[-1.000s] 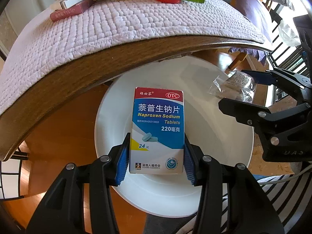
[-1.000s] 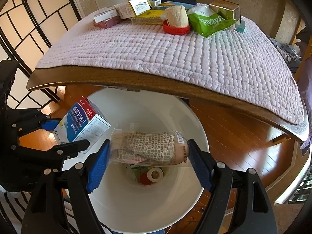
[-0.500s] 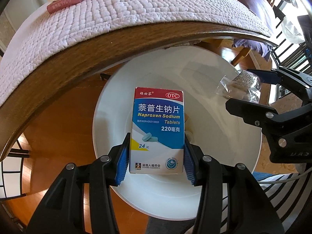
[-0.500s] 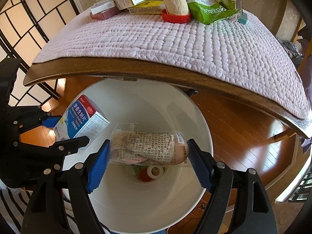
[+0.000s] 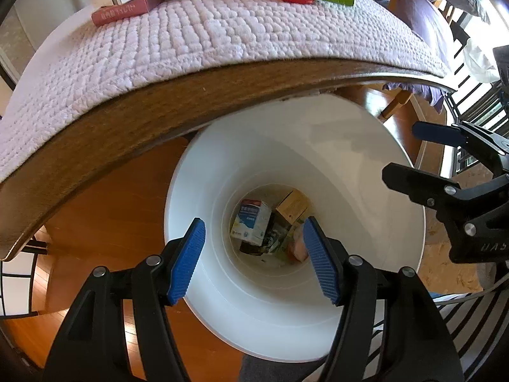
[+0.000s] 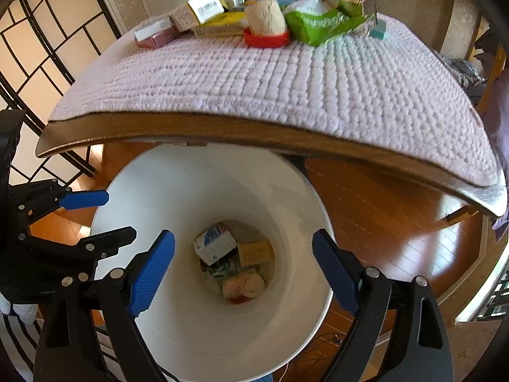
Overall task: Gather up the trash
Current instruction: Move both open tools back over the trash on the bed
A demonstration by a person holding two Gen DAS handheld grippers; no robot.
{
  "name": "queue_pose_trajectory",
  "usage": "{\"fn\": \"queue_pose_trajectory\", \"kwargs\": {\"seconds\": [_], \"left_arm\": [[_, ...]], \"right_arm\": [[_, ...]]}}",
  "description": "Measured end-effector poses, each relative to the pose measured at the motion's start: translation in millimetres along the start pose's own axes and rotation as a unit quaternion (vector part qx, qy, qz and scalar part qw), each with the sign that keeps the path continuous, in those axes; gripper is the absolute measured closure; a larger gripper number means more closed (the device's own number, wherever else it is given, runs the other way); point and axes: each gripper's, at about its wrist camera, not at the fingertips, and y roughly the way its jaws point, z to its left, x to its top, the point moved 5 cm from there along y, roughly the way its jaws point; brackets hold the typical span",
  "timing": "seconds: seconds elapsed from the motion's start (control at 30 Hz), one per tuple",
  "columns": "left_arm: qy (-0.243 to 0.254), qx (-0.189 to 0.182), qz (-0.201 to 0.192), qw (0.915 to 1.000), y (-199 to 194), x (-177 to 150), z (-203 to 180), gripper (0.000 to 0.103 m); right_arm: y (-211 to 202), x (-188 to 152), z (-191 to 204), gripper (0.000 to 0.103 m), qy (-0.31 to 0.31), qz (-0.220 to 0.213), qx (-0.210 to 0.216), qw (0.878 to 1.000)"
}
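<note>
Both grippers hung over the white bin [image 6: 203, 343], which stood on the floor just below the near edge of the surface [image 6: 286, 140].

Left gripper [image 5: 254, 254]: fingers [image 5: 187, 261] were opening, nothing between them. Right gripper [image 6: 243, 270]: fingers [image 6: 152, 267] also opening, wide, nothing between them.

Trash at the bin's bottom: a blue-and-white tablet box [image 6: 214, 245], a tan carton [image 6: 256, 253] just beside it, a clear-wrapped pale roll [image 6: 243, 286] nearest us, and some green scraps between them. We judged the drop into the bin done for this round.

Beyond the bin, at the far end of the quilted cover [image 6: 286, 79], more remained: a green bag [image 6: 321, 22], a paper roll in a red dish [image 6: 265, 27], a pink box [image 6: 157, 36] and several cartons stacked close together.

To do the step well, we judged:
- open the fingers fully before lifting, so no wrapper clings to a pad;
- raise both grippers clear of the bin's rim and the surface edge before going for the far pile;
- take the outlying pieces of the heap first, one per gripper, since the stack looked loose.
</note>
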Motion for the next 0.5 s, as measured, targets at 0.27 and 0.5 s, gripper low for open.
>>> {"fn": "queue_pose_trajectory", "kwargs": {"seconds": [0.27, 0.5], "left_arm": [[-0.019, -0.005, -0.050, 0.9986, -46.4, 20.2, 12.5, 0.038], [-0.053, 0.011, -0.110, 0.9924, -89.4, 55.1, 36.9, 0.035]], "right_arm": [[-48.5, 27.1, -6.7, 0.023, -0.017, -0.070, -0.022, 0.997], [-76.6, 58.8, -6.1, 0.037, -0.034, -0.119, -0.035, 0.992]]}}
